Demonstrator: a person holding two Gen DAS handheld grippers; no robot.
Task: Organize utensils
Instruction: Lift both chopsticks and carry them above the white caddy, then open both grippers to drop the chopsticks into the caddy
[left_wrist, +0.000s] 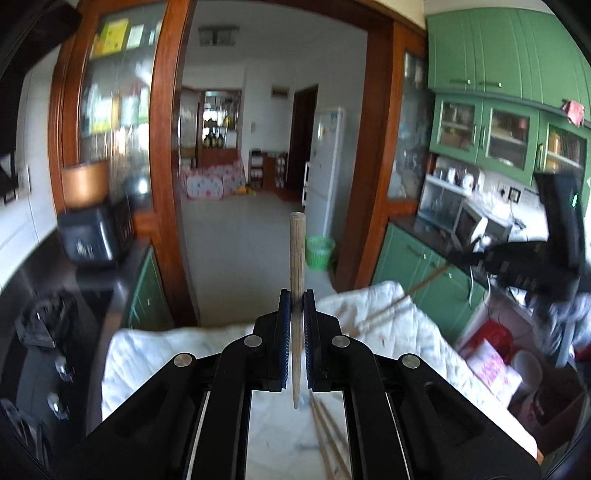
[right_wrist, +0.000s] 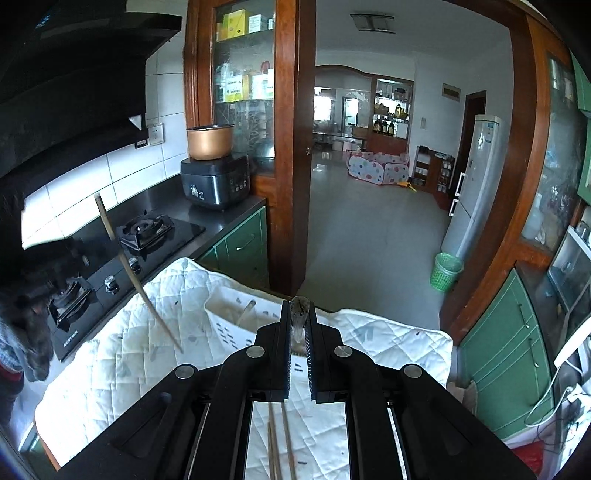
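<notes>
My left gripper (left_wrist: 296, 295) is shut on a wooden chopstick (left_wrist: 297, 254) that stands nearly upright, thick end up, above the white quilted cloth (left_wrist: 177, 354). Loose chopsticks (left_wrist: 328, 435) lie on the cloth below it. My right gripper (right_wrist: 298, 308) is shut on a chopstick (right_wrist: 300, 317) seen end-on, over a white slotted utensil tray (right_wrist: 229, 325). The left gripper's chopstick (right_wrist: 136, 280) shows slanted at left in the right wrist view. More chopsticks (right_wrist: 280, 443) lie on the cloth (right_wrist: 110, 365) under the right gripper. The right gripper (left_wrist: 517, 262) shows at right in the left wrist view with its chopstick (left_wrist: 399, 302).
A black gas hob (right_wrist: 122, 251) and a rice cooker (right_wrist: 216, 181) stand on the dark counter to the left. Green cabinets (right_wrist: 506, 362) and a microwave (left_wrist: 480, 225) line the right side. A green bin (right_wrist: 446, 271) stands by the doorway.
</notes>
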